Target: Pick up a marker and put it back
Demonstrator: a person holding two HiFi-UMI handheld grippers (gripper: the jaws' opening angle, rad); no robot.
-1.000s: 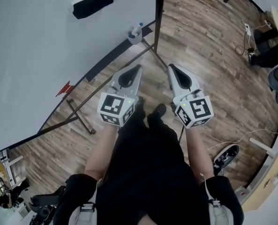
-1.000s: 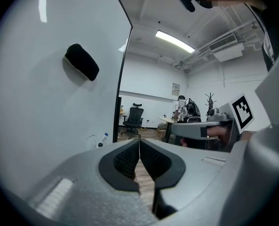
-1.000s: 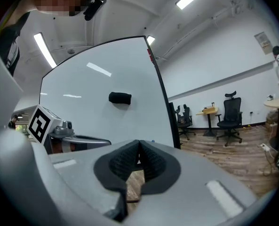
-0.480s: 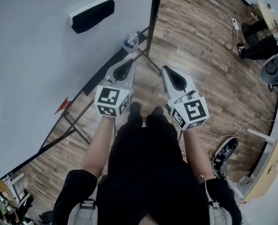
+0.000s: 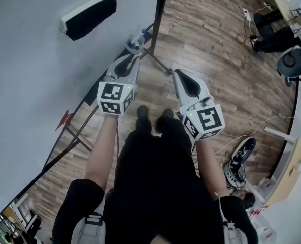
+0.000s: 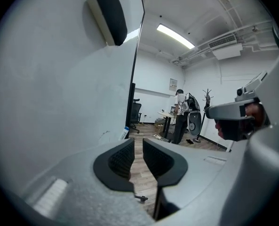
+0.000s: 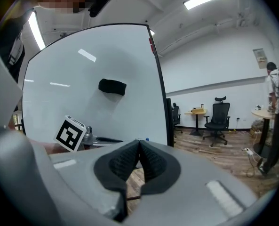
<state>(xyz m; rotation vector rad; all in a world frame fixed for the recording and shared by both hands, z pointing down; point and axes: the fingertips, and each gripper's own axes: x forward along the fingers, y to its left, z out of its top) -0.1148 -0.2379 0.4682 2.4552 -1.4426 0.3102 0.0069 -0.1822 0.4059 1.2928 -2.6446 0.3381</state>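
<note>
A small clear cup of markers (image 5: 134,40) hangs at the whiteboard's lower right corner; one blue-capped marker (image 6: 125,133) shows there in the left gripper view. My left gripper (image 5: 130,60) reaches toward that cup and stops just short of it. Its jaws are opening, with a narrow gap and nothing between them (image 6: 138,150). My right gripper (image 5: 177,75) hangs further right over the wooden floor, shut and empty (image 7: 139,146). The whiteboard (image 5: 33,65) fills the left of the head view.
A black eraser (image 5: 88,17) sticks to the whiteboard above the cup. The board's black stand legs (image 5: 158,60) cross the floor by my feet. Office chairs (image 7: 219,114), desks and a standing person (image 6: 179,117) are far off. Cables (image 5: 252,136) lie at the right.
My left gripper has moved forward and up, close to the marker cup. The right gripper has stayed about where it was. The view has shifted toward the board.
</note>
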